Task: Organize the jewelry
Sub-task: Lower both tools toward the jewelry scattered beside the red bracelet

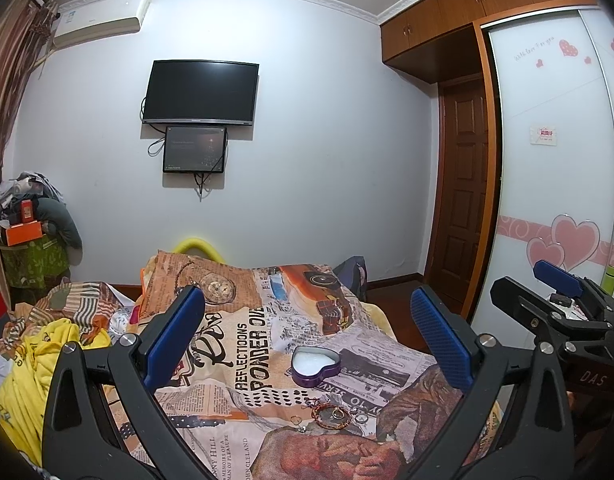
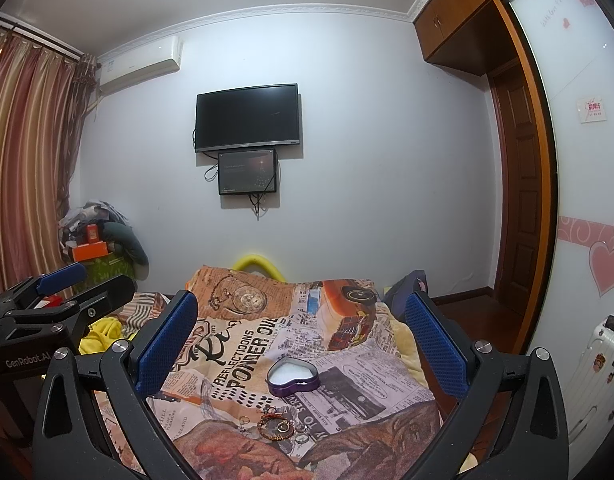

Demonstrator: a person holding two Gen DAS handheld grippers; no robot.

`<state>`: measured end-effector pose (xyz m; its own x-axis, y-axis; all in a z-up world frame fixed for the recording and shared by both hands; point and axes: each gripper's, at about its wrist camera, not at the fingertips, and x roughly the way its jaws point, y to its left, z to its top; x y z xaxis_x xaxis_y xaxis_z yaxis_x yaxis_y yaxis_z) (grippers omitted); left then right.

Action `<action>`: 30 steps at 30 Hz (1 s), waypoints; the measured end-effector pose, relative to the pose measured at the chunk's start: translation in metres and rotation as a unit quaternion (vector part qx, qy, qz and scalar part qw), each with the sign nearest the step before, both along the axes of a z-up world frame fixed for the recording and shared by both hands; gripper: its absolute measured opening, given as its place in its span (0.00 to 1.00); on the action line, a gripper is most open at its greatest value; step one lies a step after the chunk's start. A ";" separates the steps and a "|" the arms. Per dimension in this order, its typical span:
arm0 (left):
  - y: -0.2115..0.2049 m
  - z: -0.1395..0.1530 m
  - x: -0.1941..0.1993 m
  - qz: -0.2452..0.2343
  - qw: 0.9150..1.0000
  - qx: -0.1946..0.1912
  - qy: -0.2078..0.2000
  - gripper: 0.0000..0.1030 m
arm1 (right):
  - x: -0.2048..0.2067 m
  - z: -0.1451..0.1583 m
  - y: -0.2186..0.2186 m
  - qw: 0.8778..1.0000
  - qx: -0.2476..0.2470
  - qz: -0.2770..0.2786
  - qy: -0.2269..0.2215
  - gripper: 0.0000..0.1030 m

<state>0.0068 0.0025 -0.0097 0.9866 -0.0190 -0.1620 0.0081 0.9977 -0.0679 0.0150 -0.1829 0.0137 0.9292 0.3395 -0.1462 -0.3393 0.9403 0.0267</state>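
Note:
An open purple heart-shaped tin (image 1: 316,365) with a white lining sits on the newspaper-print bedspread (image 1: 247,344). It also shows in the right wrist view (image 2: 293,375). In front of it lie a red beaded bracelet (image 1: 330,415) (image 2: 275,427) and a few small rings (image 1: 361,418) (image 2: 301,438). My left gripper (image 1: 307,332) is open and empty, held above the bed behind the jewelry. My right gripper (image 2: 301,336) is open and empty, beside the left one. Each gripper shows at the edge of the other's view.
Yellow clothing (image 1: 39,364) lies bunched at the bed's left. A pile of boxes and clothes (image 2: 99,236) stands in the far left corner. A wardrobe with heart decals (image 1: 555,184) and a white suitcase (image 2: 599,364) are on the right. A TV (image 1: 201,94) hangs on the wall.

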 end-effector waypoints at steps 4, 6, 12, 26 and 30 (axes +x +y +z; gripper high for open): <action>-0.001 -0.001 0.000 0.000 1.000 0.000 0.001 1.00 | 0.000 0.000 0.000 1.000 0.000 0.000 0.000 1.00; -0.001 -0.001 0.001 0.000 1.000 0.001 0.002 1.00 | 0.000 -0.001 0.000 1.000 0.000 -0.001 0.001 1.00; 0.002 -0.004 0.008 -0.001 1.000 0.000 0.011 1.00 | 0.005 -0.004 0.000 1.000 0.001 -0.001 0.011 1.00; 0.029 -0.048 0.078 0.017 0.993 -0.008 0.115 1.00 | 0.051 -0.035 -0.005 0.995 -0.019 -0.022 0.091 1.00; 0.039 -0.067 0.102 0.016 0.989 -0.007 0.149 0.95 | 0.069 -0.050 -0.008 0.991 -0.038 -0.031 0.124 1.00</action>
